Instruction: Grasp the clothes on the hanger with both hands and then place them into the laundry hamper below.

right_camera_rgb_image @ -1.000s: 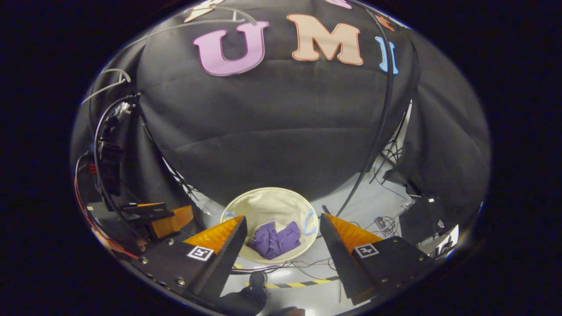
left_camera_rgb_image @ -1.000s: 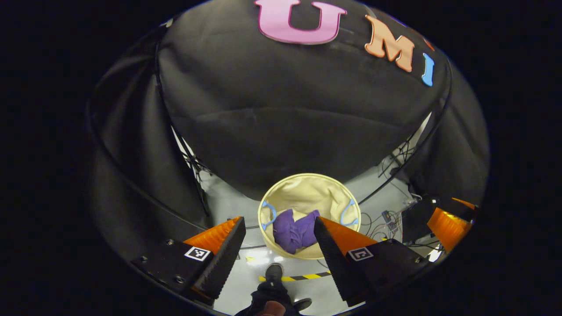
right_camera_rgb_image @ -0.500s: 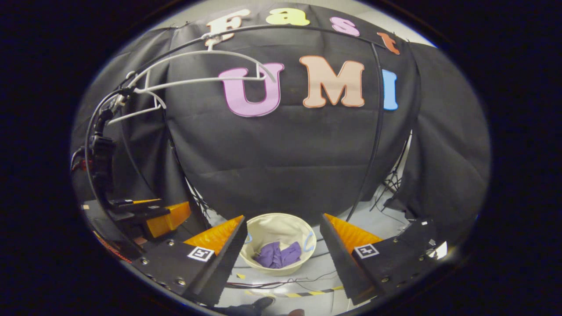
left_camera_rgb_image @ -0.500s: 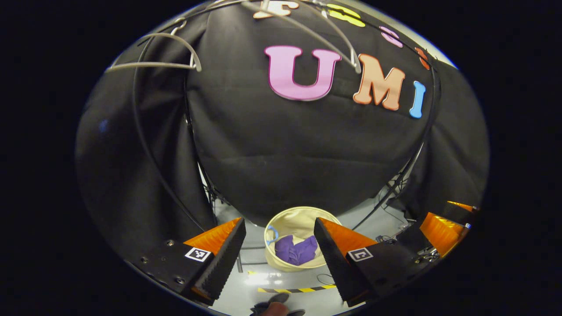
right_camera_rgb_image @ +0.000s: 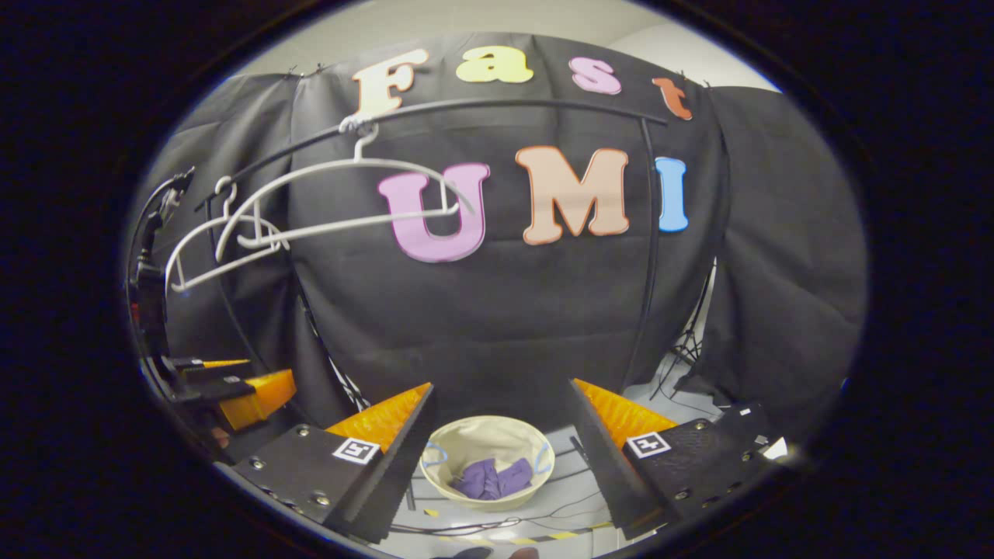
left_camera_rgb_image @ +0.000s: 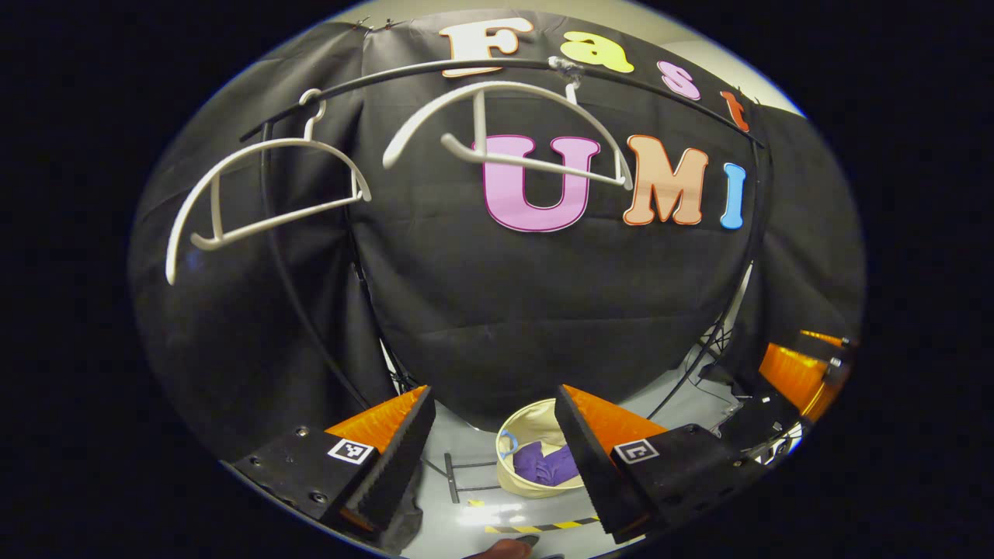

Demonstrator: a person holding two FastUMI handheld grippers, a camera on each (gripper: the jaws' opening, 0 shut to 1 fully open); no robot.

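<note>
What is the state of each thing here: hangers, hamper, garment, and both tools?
Left hanger: bare, hanging on the rail.
Right hanger: bare, hanging on the rail.
Laundry hamper: upright on the floor, open.
Purple garment: crumpled inside the hamper.
Left tool: open, holding nothing.
Right tool: open, holding nothing.

The left gripper [left_camera_rgb_image: 493, 435] is held with its two fingers spread wide apart, gripping nothing. The right gripper [right_camera_rgb_image: 501, 435] is likewise spread wide and holds nothing; in the left gripper view it appears far right [left_camera_rgb_image: 800, 373].
</note>
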